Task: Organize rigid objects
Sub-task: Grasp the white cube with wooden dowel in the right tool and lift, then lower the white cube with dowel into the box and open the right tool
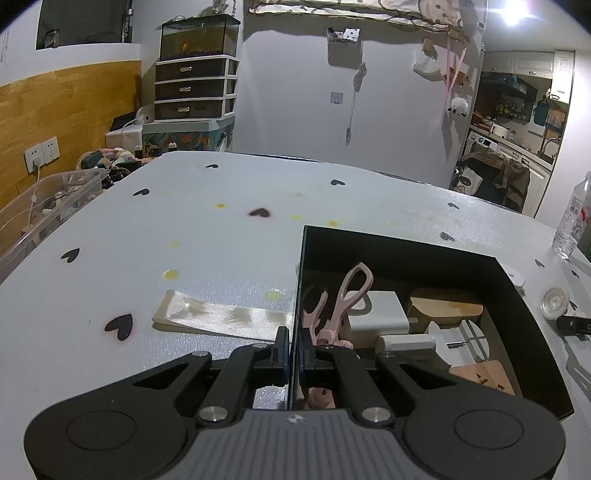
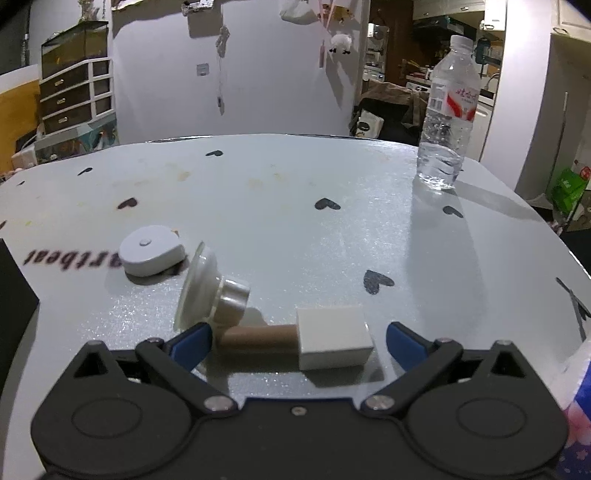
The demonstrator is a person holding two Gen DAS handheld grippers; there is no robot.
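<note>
Inside the black box (image 1: 509,280), pink scissors (image 1: 351,295) and white charger (image 1: 376,314); left tongs (image 1: 294,350) clamped on its wall, right tongs (image 2: 299,338) apart.

A ceiling lamp (image 1: 511,14) flares white at one o'clock in the left view. The room is dim and bluish. The bottle (image 2: 447,110) throws a long shadow toward four o'clock across the glinting table (image 2: 295,206). Edges bow, corners go black, and printed lettering at nine o'clock blurs.

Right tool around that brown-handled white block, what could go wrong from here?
The right tool is open around the white block, its left finger close to the tilted suction cup; closing may knock it. The left tool pinches the black box wall, which may shift.
</note>
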